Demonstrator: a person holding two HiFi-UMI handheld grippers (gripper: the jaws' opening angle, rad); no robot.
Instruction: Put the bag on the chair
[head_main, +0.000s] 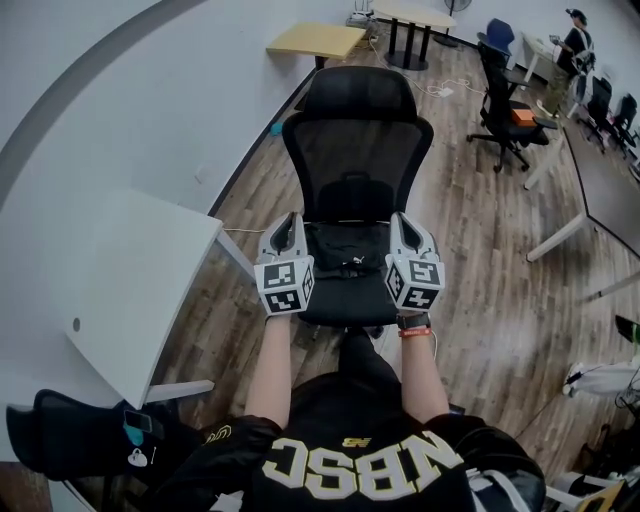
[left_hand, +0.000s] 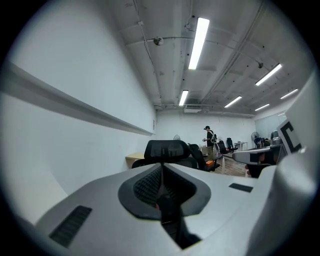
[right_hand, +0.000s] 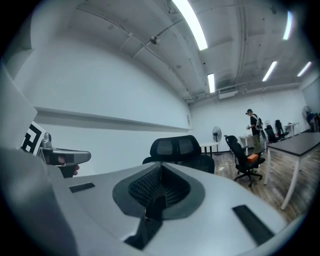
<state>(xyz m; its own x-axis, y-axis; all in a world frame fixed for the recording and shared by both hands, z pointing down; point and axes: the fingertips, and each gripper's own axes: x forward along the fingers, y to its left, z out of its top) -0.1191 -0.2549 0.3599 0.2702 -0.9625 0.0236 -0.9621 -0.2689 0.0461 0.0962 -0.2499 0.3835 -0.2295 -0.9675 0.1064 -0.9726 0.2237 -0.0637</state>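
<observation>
A person's black shirt has big white and gold letters on it. They are seen upside down and look like "NBSC", but that is not sure. A black bag lies on the seat of a black mesh chair. The bag has a small white mark that is too small to read.

both arms out fwd; left gripper & right gripper level, side by side, jaws shut.
</observation>
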